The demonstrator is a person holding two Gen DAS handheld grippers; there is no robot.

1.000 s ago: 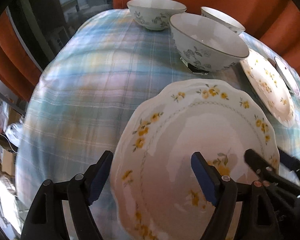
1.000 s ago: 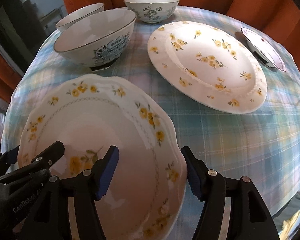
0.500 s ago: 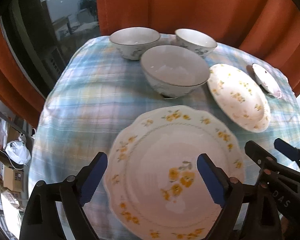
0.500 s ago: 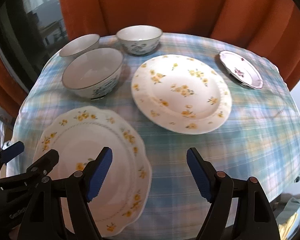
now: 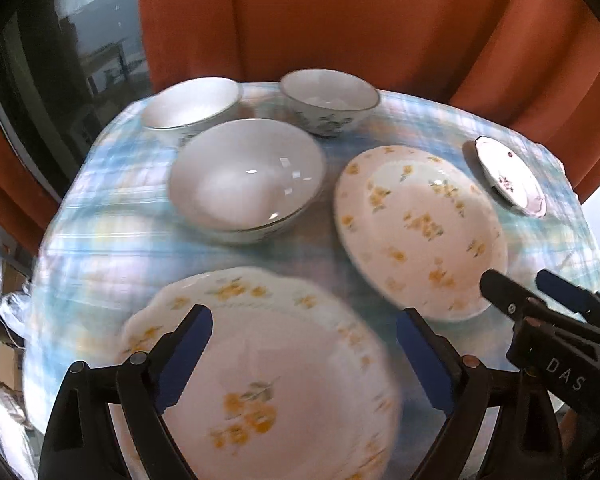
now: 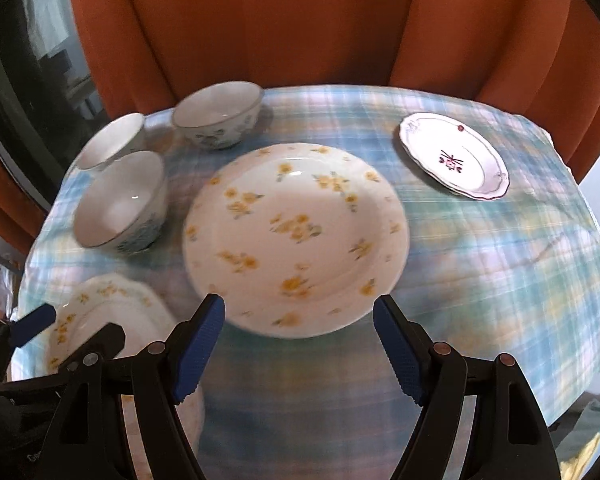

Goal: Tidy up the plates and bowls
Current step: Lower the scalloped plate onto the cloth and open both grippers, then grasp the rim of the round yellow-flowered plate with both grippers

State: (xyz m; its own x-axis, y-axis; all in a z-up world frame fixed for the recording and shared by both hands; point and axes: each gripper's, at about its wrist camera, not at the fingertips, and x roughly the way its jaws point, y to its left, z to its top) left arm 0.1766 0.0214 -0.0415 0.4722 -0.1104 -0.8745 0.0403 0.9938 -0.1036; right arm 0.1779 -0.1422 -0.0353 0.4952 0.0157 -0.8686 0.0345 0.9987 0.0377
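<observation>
A scalloped plate with yellow flowers [image 5: 272, 368] lies at the table's near edge, below my open, empty left gripper [image 5: 304, 356]; it also shows in the right wrist view [image 6: 108, 312]. A round yellow-flowered plate [image 6: 296, 236] lies mid-table, just beyond my open, empty right gripper [image 6: 298, 344]; it shows in the left wrist view too [image 5: 416, 228]. A large white bowl [image 5: 246, 178] sits left of it. Two smaller bowls [image 5: 192, 102] [image 5: 330, 100] stand behind. A small plate with a purple motif [image 6: 454, 156] lies far right.
The table wears a blue plaid cloth [image 6: 500, 264] that hangs over its rounded edges. Orange curtains [image 6: 280, 20] hang right behind the table. A dark window [image 5: 80, 40] is at the left. Clutter lies on the floor at the lower left.
Both grippers have risen and pulled back from the scalloped plate, which now lies flat on the table. The right gripper has swung toward the round flowered plate. Both stay open.
</observation>
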